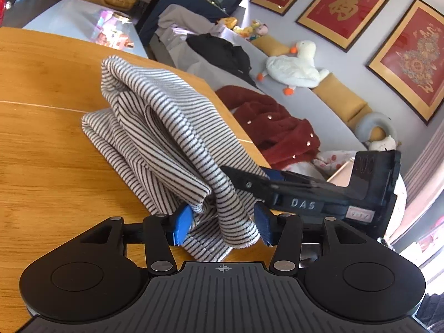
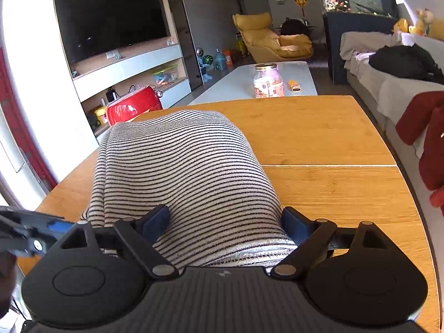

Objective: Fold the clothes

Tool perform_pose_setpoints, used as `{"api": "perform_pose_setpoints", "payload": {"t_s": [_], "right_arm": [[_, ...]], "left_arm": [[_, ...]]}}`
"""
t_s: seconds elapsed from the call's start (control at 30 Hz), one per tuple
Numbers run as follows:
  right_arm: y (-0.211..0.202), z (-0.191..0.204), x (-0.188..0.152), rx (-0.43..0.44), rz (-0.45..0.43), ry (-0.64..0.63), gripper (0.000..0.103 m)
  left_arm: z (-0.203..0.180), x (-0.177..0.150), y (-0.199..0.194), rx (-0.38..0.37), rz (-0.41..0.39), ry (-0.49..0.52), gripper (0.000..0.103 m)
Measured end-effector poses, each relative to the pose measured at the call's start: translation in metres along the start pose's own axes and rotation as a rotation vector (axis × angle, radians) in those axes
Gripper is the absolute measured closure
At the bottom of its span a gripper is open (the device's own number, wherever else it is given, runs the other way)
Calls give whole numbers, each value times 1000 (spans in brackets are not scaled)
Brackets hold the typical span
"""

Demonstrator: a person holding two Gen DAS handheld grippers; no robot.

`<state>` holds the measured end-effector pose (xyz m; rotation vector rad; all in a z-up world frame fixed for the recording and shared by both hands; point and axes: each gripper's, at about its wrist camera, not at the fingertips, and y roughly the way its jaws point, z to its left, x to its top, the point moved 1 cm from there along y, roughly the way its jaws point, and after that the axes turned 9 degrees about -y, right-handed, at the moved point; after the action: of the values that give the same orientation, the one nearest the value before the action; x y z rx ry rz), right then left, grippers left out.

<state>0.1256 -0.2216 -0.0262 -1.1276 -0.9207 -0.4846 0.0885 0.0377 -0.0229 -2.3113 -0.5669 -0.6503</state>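
Observation:
A black-and-white striped garment (image 1: 155,127) lies bunched on the wooden table (image 1: 41,138), one end rising toward both grippers. My left gripper (image 1: 222,226) is open, and loose folds of the garment hang between its blue pads (image 1: 181,226) without being squeezed. My right gripper (image 1: 249,180) reaches in from the right, its finger tucked against the same folds. In the right wrist view the striped garment (image 2: 180,172) humps up between the widely spread pads of my right gripper (image 2: 224,222), which is open. The left gripper (image 2: 33,236) shows at the lower left edge.
The table's rounded edge (image 2: 416,208) runs along the right. Beside it stands a grey sofa (image 1: 305,105) holding a red fleece garment (image 1: 277,130), black clothing (image 1: 222,50) and a plush goose (image 1: 294,66). A jar (image 2: 268,80) stands on the white coffee table (image 2: 244,80) beyond.

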Motion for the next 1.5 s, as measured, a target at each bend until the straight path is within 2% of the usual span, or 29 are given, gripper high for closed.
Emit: {"api": "perform_pose_setpoints", "payload": {"t_s": [0.03,0.07,0.17,0.27,0.4,0.47,0.53,0.67,0.87,0.97,1.07,1.1,1.13,1.2,1.23,1.3,1.37,1.43,1.5], "right_arm": [[1,4,0,-4,5,-26,9],[1,6,0,-4,7,-36,9],[-1,9,-5,6,7,-34,8],[-5,18,-9,17,16,-61,7],[-14,35,-17,51,44,-146,6],[-22,35,-14,87,50,-155,6],[-31,26,-2,112,33,-138,6],[-32,-4,40,154,-3,-44,6],[37,-37,91,215,74,42,6],[86,-51,99,247,161,100,6],[123,-54,95,347,234,169,7],[131,-53,94,389,248,189,13],[134,-50,95,419,248,188,30],[122,-35,102,448,201,127,38],[108,-27,106,469,149,76,44],[82,-16,111,517,69,-2,47],[70,-10,110,496,45,-80,48],[75,-10,103,392,83,-148,49],[92,-17,93,279,151,-154,49]], "left_arm": [[-1,3,-8,10,-27,2,36],[-3,7,-17,20,-61,0,31],[-11,23,-34,28,-150,20,30],[-17,39,-31,2,-182,34,31],[-15,46,4,-7,-128,25,35],[-6,42,18,30,-101,28,36],[2,39,26,53,-87,34,43],[10,40,22,33,-74,22,43],[7,34,21,48,-68,104,43],[14,37,19,16,-58,74,43],[22,40,18,-9,-46,41,43],[24,41,18,-11,-43,37,43],[26,41,18,-10,-40,35,43],[29,41,16,-14,-34,29,43],[30,41,15,-18,-30,24,43],[31,41,13,-28,-23,14,42],[31,40,13,-28,-23,21,42],[30,39,15,-27,-24,29,42],[29,38,16,-34,-25,27,42]]}}
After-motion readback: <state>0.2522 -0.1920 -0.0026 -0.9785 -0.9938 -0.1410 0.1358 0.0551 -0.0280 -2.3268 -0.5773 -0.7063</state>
